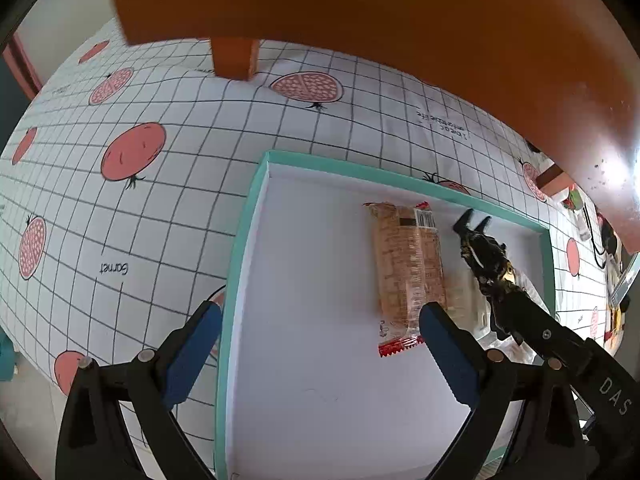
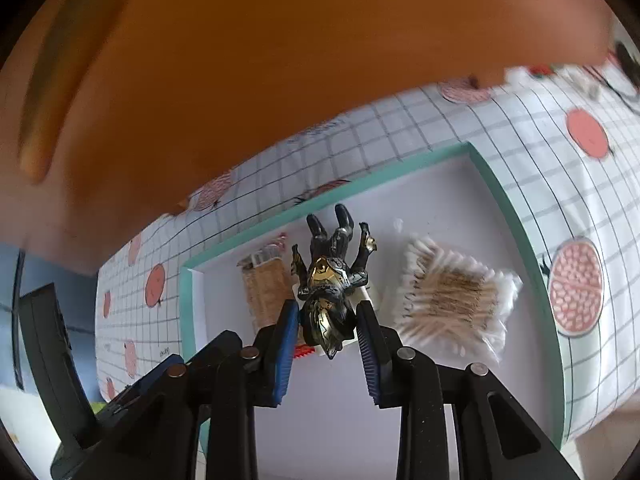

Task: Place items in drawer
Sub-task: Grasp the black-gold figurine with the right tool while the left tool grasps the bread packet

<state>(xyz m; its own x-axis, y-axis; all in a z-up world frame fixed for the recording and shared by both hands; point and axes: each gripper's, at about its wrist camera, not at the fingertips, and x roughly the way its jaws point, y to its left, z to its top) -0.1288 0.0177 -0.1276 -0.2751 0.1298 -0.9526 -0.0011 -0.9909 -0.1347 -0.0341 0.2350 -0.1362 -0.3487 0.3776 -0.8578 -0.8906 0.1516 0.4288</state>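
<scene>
- My right gripper [image 2: 327,312] pinches a black and gold toy figure [image 2: 330,280], legs pointing away from me, over the drawer [image 2: 516,216].
- My left gripper [image 1: 320,344] is spread wide and holds nothing.
- A snack pack [image 1: 408,264] lies flat on the white drawer floor.
- A bag of cotton swabs [image 2: 452,292] lies in the drawer too.
- The drawer sits on a cloth with red fruit [image 1: 132,152].

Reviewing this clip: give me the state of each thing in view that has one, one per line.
drawer: open, pulled out under the orange unit.
snack packet: sealed, lying flat in the drawer.
cotton swab bag: lying flat in the drawer.
toy figure: head between the right gripper's pads, feet pointing away.
left gripper: open, empty.
right gripper: shut on toy figure.
</scene>
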